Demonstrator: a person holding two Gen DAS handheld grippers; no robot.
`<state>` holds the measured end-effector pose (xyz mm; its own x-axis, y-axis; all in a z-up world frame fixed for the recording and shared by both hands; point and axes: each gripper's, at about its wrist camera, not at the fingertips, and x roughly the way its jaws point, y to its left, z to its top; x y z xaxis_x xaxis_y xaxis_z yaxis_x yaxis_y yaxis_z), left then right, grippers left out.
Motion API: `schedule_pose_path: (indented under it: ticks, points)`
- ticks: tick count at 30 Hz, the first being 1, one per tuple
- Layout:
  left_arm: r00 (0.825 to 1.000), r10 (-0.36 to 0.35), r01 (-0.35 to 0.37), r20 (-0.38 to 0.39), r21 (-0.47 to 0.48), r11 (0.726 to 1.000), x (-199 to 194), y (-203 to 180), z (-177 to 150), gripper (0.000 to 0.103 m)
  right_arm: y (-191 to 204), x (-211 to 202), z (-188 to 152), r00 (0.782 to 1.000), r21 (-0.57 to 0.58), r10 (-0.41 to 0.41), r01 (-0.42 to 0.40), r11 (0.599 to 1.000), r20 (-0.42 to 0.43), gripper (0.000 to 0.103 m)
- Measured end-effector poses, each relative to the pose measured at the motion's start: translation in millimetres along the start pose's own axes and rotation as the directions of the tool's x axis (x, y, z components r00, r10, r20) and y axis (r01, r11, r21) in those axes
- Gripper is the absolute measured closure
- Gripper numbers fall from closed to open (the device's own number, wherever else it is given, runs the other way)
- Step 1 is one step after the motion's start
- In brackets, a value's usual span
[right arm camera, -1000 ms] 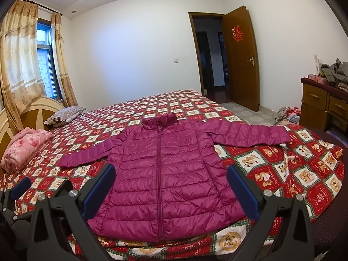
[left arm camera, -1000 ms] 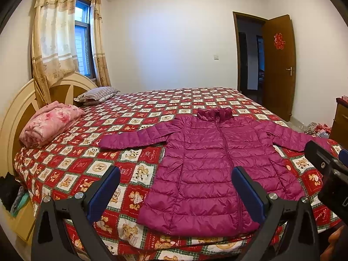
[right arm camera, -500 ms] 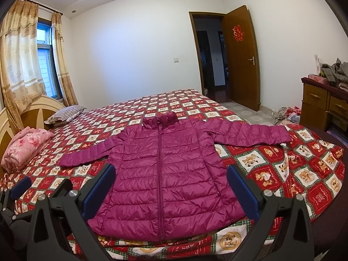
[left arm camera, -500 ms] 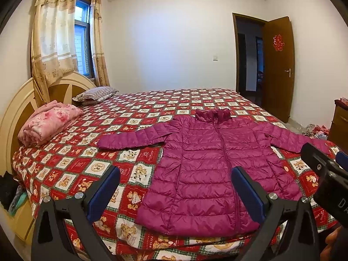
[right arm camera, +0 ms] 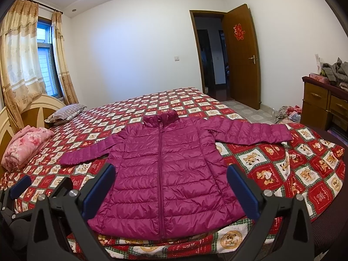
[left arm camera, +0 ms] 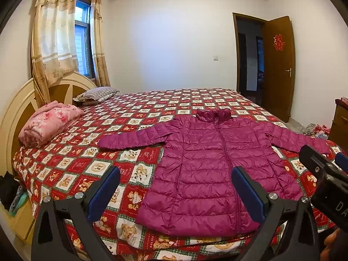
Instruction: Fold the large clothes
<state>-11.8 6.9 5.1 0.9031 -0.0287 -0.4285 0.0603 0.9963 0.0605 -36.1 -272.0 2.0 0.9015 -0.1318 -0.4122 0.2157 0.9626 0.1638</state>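
red double-happiness sign (right arm camera: pixel 238 31) on door (right arm camera: pixel 243 69); "holida" on bedspread (left arm camera: pixel 152 238)

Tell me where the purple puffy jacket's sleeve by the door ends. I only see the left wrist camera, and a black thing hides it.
Observer: In the right wrist view, the cuff of the purple quilted puffer jacket lies flat on the red checked bear-print bedspread, fully stretched out.
Operator: What's on top of the brown drawers?
Observer: A pile of grey clothes sits on the brown wooden dresser.
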Motion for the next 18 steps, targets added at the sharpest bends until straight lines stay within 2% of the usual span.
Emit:
schedule_pose_path:
  ticks: [18]
  points:
    - [1.0,-0.001,0.001,-0.001,0.001,1.0,0.3,-0.7,0.0,0.001,2.5,1.4,-3.3,1.0,0.001,0.004,-0.004,1.0,-0.008,0.0]
